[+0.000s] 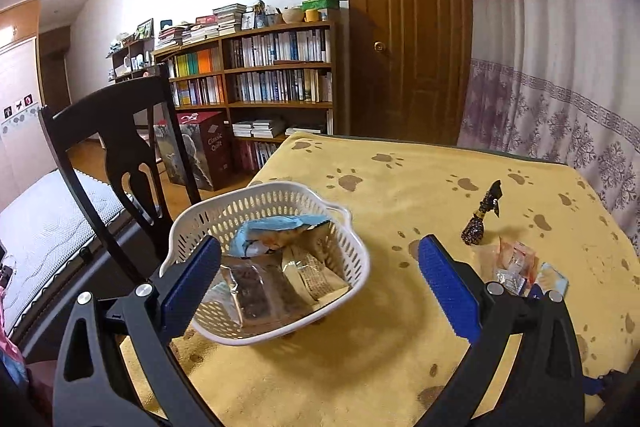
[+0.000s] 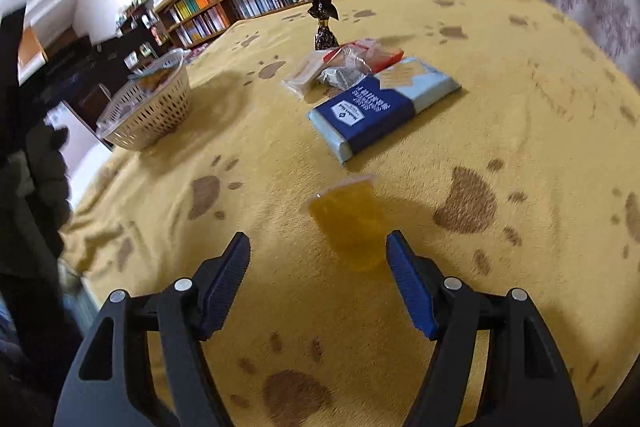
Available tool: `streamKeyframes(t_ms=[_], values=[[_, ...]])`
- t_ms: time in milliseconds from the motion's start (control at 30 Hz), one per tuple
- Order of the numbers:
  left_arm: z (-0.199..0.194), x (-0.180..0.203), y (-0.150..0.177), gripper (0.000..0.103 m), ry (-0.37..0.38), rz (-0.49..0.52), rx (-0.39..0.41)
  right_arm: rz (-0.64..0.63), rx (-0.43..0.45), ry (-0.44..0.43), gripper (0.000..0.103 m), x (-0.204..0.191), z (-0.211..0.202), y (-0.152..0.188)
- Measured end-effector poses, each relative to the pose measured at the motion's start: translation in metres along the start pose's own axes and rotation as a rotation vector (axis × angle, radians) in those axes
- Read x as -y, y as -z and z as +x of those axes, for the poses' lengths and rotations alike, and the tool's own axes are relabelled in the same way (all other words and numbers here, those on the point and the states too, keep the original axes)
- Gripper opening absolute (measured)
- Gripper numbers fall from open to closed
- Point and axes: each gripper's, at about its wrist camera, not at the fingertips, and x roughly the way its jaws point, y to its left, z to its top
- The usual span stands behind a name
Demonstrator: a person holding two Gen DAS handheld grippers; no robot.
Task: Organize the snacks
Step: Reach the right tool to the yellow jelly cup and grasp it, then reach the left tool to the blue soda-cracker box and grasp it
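Right gripper hovers, fingers spread and empty, over the jelly cup lying on the worktop. Best centre first, then squeeze gently. Left gripper, released too, waits above the basket.

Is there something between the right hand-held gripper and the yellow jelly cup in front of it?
Nothing visible. The right hand-held gripper is open, and the jelly cup lies on its side on the yellow cloth just ahead, near the right fingertip, with only bare cloth between them.
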Motion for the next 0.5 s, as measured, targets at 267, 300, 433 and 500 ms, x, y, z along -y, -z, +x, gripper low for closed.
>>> streamKeyframes(t_ms=[267, 300, 433, 500], values=[[-0.004, 0.012, 0.001, 0.100, 0.017, 0.030, 0.001, -0.071, 0.023, 0.122, 0.048, -0.004, 0.020, -0.011], [-0.005, 0.014, 0.002, 0.100, 0.019, 0.036, 0.000, -0.061, 0.023, 0.125, 0.043, -0.002, 0.021, -0.013], [-0.001, 0.023, 0.003, 0.100, 0.036, 0.055, -0.010, -0.035, 0.030, 0.118, 0.042, 0.003, 0.016, -0.012], [0.003, 0.030, 0.005, 0.100, 0.049, 0.067, -0.021, -0.018, 0.039, 0.122, 0.042, 0.006, 0.013, -0.011]])
